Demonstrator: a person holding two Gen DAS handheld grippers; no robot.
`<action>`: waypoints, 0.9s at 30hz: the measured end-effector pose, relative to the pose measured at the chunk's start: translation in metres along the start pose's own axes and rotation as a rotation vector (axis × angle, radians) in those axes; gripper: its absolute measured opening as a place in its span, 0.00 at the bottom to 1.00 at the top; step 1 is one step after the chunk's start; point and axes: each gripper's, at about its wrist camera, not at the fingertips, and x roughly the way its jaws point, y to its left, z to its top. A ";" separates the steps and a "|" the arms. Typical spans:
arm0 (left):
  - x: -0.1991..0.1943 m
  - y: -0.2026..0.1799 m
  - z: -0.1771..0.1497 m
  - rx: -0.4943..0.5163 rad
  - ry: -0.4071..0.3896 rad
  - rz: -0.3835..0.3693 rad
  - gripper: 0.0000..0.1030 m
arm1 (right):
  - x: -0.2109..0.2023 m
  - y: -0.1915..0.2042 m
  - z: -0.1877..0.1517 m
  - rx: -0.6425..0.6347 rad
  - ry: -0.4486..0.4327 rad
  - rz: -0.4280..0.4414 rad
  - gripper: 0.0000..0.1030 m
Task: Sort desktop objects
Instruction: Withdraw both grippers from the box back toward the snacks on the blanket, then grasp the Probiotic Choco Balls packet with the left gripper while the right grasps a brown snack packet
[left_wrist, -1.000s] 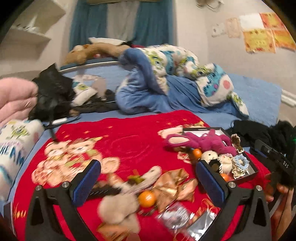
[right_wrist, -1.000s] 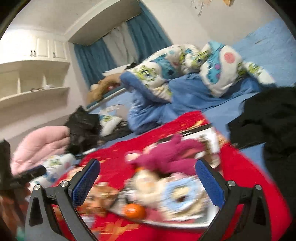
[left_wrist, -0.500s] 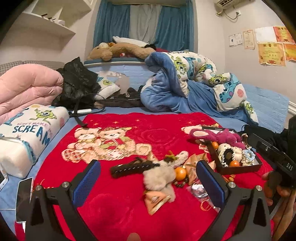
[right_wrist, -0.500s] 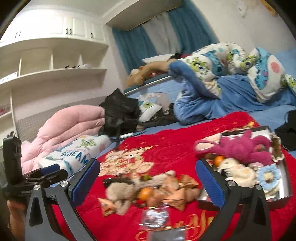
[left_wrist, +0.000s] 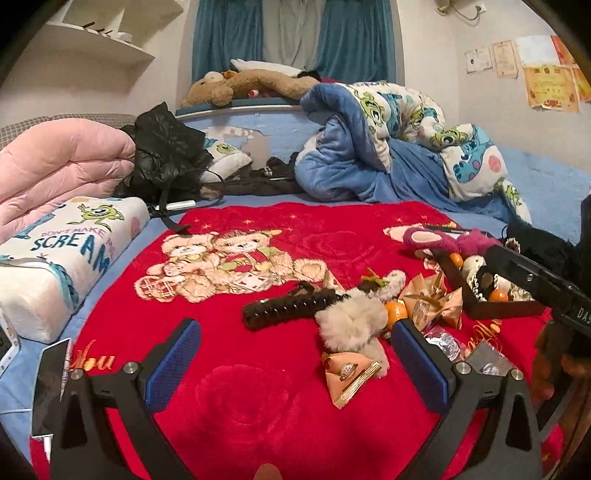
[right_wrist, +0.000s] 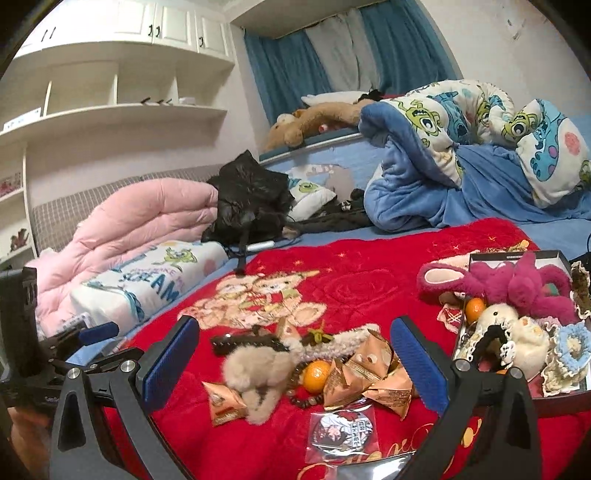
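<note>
On the red blanket (left_wrist: 258, 406) lies a heap: a black hair clip (left_wrist: 291, 308), a beige fluffy piece (left_wrist: 351, 325), an orange (left_wrist: 397, 310) and gold snack packets (left_wrist: 432, 302). My left gripper (left_wrist: 295, 365) stands open just short of the heap and holds nothing. In the right wrist view the same fluffy piece (right_wrist: 258, 369), orange (right_wrist: 317, 374), packets (right_wrist: 369, 373) and a bagged badge (right_wrist: 341, 428) lie between the fingers of my open, empty right gripper (right_wrist: 295, 362). A black box (right_wrist: 561, 404) on the right holds a pink plush (right_wrist: 517, 284), scrunchies and oranges.
A white pillow (left_wrist: 66, 258) and a pink quilt (left_wrist: 55, 173) border the blanket on the left, with a phone (left_wrist: 48, 380) at its edge. A black jacket (left_wrist: 166, 155) and a blue blanket (left_wrist: 369, 158) lie behind. Dark clothes (left_wrist: 543, 247) sit past the box.
Both views have pulled back from the heap and the box and have steadied. The heap now lies further ahead of the fingers. Both grippers stay open and empty.
</note>
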 end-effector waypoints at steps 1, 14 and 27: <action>0.004 -0.001 0.000 0.001 0.002 -0.004 1.00 | 0.005 -0.002 -0.003 -0.002 0.010 -0.006 1.00; 0.085 -0.031 -0.030 0.057 0.150 -0.007 1.00 | 0.069 -0.028 -0.032 0.023 0.201 -0.060 1.00; 0.103 -0.038 -0.040 0.092 0.186 0.057 1.00 | 0.088 -0.026 -0.045 0.021 0.266 0.004 0.88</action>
